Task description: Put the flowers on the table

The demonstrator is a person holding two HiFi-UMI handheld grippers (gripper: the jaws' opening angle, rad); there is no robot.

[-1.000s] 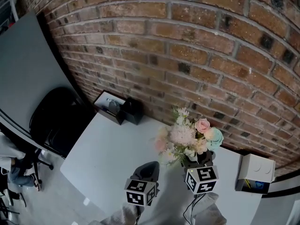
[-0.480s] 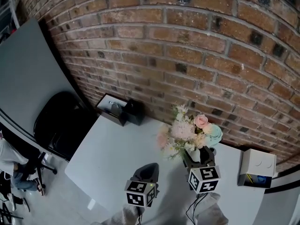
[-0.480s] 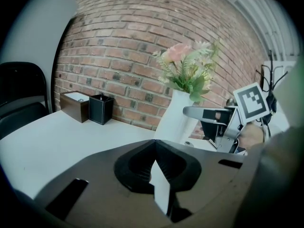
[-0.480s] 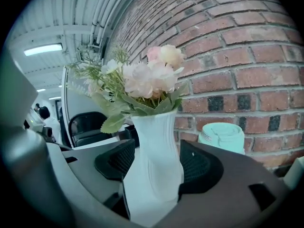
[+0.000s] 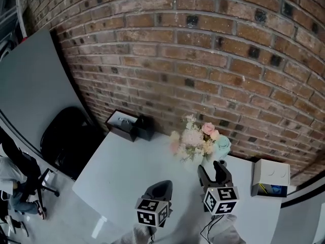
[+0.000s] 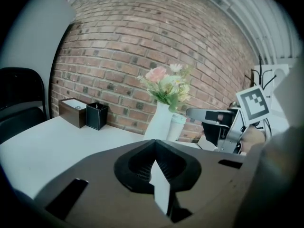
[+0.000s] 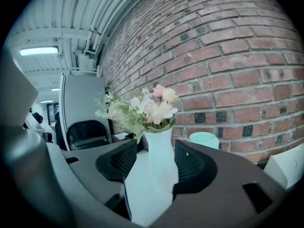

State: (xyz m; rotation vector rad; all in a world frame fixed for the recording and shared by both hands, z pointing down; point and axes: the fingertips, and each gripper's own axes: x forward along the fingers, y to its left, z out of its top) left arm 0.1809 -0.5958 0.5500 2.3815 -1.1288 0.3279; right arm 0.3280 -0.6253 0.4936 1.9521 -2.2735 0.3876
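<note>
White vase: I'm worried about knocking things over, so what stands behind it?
A mint cup stands behind the white vase, slightly to one side, then the brick wall. The right tongs cover the cup's lower part.

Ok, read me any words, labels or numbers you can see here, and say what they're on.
No readable words or numbers.
Left marker cube and right marker cube: black-and-white square patterns, no letters.
White box: blue patch low on its side, too small to read.

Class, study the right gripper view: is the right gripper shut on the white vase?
No: the right gripper has its jaws apart, and the white vase stands upright between them.
</note>
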